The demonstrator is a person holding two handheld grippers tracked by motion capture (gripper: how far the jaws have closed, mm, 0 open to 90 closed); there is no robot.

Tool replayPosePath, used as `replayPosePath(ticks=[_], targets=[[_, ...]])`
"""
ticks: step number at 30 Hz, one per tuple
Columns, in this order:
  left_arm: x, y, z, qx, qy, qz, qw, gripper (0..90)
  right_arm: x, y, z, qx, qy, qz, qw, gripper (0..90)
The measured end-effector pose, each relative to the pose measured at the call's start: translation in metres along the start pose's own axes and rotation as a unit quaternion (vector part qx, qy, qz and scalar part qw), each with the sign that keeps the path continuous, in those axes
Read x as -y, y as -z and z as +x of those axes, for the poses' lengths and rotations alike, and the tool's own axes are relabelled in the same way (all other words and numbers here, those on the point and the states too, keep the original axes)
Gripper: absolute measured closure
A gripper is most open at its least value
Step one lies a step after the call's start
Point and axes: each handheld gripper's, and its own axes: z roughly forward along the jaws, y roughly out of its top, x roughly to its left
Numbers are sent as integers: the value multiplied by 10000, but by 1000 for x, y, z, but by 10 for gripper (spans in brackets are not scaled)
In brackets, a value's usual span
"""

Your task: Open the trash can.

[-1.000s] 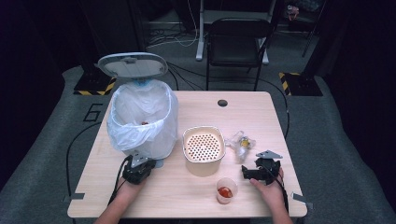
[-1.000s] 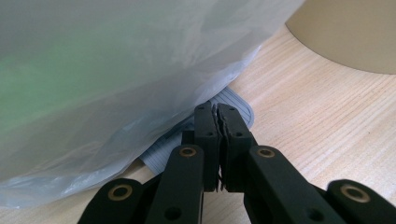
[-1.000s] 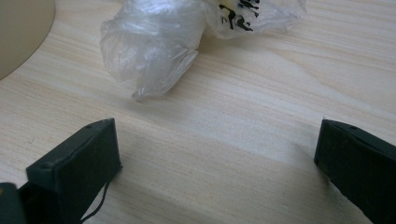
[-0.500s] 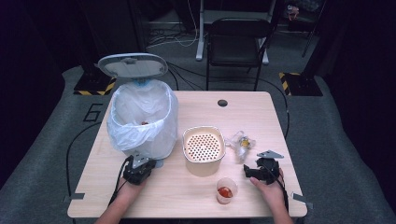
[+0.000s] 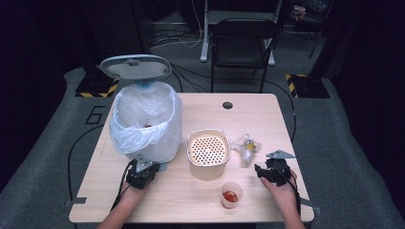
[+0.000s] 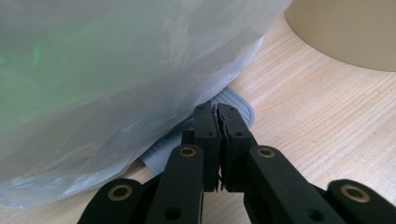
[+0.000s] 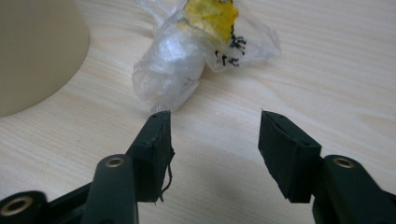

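Note:
A pedal bin (image 5: 145,119) lined with a white bag (image 6: 116,60) stands at the table's left with its lid (image 5: 135,67) raised. My left gripper (image 5: 146,166) is shut, its tips (image 6: 216,109) over the bin's grey ribbed pedal (image 6: 240,101); I cannot tell whether they press on it. My right gripper (image 5: 259,170) is at the front right. Its jaws (image 7: 212,126) have just been closing and stand apart with nothing between them. A crumpled clear wrapper with a yellow patch (image 7: 196,51) lies just beyond the tips (image 5: 247,145).
A beige perforated bowl (image 5: 207,152) sits mid-table, its wall showing in both gripper views (image 7: 32,51) (image 6: 345,28). A small clear cup with something red (image 5: 231,194) stands near the front edge, left of my right hand. A chair (image 5: 243,38) stands behind the table.
My right gripper has risen slightly and its jaws stand closer together. The left gripper and the bin have not moved.

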Motion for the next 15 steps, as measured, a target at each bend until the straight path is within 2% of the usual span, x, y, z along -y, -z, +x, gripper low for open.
replayPosePath(ticks=[2,3,7,9,15], targets=[[0,1,0,24,-17,51,10000,870,-4,2,0,30,22,-51,10000,439],[0,1,0,29,-23,67,10000,869,-6,4,0,-30,11,-43,10000,431],[0,0,-1,-35,-8,-6,10000,870,-16,4,-3,-101,-66,-98,9999,400],[0,0,-2,-9,37,5,10000,869,-21,1,-3,-147,-142,-128,9997,397],[0,0,-3,-18,18,16,10000,869,-35,-10,2,-267,-128,-195,9994,403]])
